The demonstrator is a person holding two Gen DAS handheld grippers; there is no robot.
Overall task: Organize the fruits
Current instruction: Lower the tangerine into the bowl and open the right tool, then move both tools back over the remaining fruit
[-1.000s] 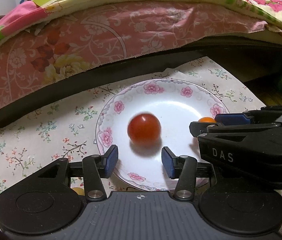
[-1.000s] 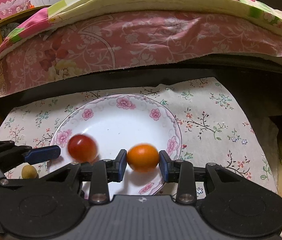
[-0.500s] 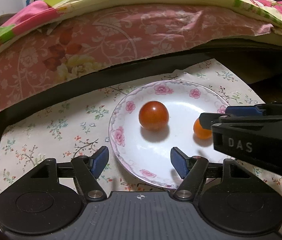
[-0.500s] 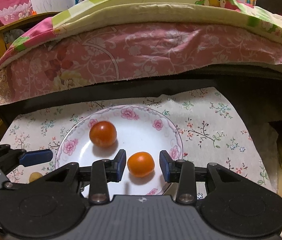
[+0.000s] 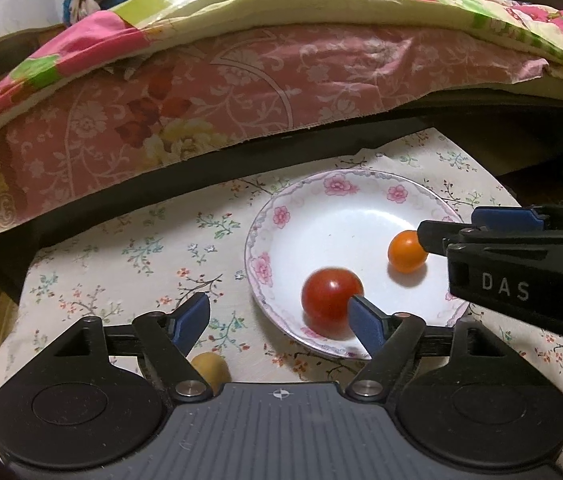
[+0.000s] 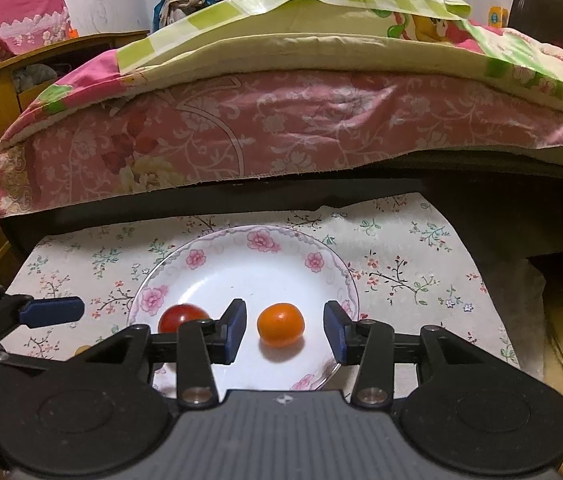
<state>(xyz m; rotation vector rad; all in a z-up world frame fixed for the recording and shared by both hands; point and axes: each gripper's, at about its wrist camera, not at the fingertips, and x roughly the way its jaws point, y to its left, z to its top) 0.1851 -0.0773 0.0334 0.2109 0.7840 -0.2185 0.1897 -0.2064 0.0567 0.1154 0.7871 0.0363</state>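
Red and glossy, the cherry tomato sits loose near the front rim of the flowered plate, the smooth orange cherry tomato beside it toward the right rim. Both tools have just been opening: the left tool spread and empty, the right tool parted around the orange one without touching. Round fruit could roll off if a finger nudges the plate; a small yellowish fruit lies on the floral cloth at the tabletop's front-left.
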